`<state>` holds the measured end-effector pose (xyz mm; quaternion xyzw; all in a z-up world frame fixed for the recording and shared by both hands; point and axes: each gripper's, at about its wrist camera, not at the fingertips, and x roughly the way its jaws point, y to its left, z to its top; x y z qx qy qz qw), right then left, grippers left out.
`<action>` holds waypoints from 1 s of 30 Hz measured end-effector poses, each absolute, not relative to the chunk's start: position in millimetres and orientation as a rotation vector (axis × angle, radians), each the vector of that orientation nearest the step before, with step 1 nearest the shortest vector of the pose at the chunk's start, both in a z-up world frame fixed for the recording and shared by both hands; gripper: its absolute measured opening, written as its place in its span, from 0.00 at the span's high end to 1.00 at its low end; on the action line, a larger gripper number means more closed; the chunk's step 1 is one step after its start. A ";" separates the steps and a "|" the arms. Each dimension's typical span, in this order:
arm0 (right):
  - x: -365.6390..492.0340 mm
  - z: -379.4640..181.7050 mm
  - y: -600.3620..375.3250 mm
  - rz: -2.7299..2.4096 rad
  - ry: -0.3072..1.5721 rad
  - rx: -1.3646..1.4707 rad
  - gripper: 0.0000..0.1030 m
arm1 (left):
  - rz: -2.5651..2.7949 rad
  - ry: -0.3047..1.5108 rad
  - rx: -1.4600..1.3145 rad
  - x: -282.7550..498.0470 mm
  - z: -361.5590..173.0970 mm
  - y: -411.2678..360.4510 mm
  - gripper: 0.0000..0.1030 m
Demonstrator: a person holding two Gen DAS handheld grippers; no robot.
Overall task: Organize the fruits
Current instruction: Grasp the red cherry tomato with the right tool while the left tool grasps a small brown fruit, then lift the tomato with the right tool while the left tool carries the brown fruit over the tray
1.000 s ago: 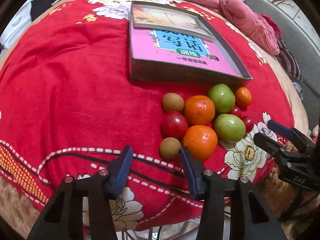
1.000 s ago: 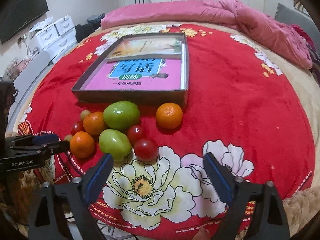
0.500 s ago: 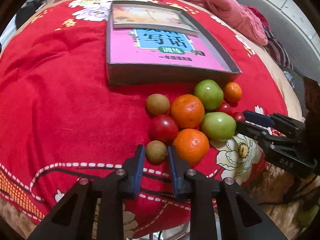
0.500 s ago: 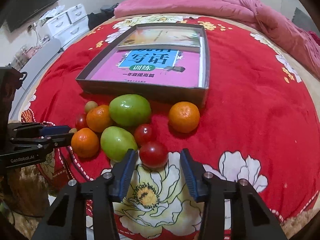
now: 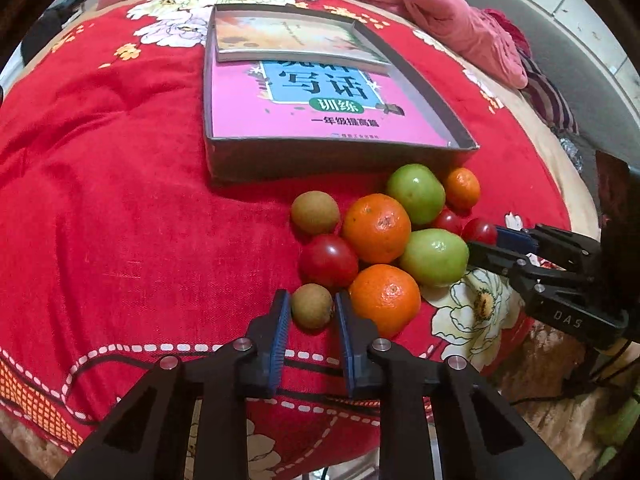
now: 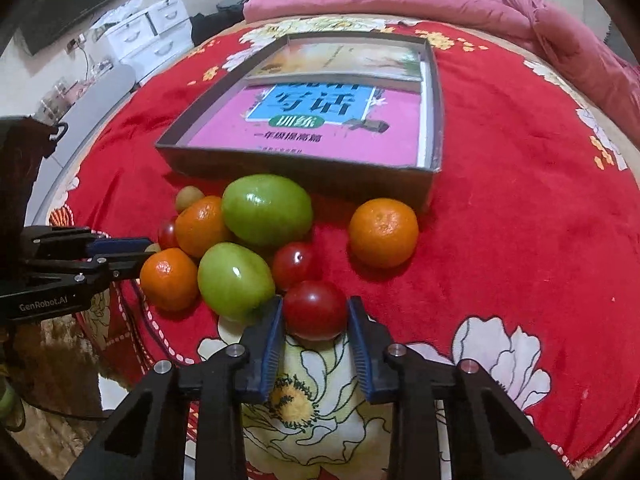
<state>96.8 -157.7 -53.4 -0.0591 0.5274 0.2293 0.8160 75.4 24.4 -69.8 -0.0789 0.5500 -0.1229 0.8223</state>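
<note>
Left hand-held gripper [image 5: 310, 312] clamps brown fruit [image 5: 311, 311]; right hand-held gripper [image 6: 316, 316] clamps red tomato [image 6: 315, 309].

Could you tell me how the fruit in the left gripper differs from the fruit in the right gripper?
The left gripper is shut on a small brown fruit; the right gripper is shut on a red tomato. The brown fruit looks dull and rough, the tomato glossy and smooth. The brown fruit is clearly the smaller. Both are round, rest on the red blanket, and sit at the near edge of the fruit pile.
</note>
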 end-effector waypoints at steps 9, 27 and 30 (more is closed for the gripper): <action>95.1 -30.3 -171.2 0.497 1.032 -0.044 0.69 | -0.238 1.106 -0.217 73.5 -43.2 35.5 0.77; 126.7 -3.7 -175.7 0.496 0.900 0.001 0.69 | -0.176 1.001 -0.239 128.9 -9.0 41.0 0.77; 135.4 -5.5 -171.3 0.496 0.893 -0.004 0.69 | -0.160 1.003 -0.240 139.4 -13.3 40.5 0.77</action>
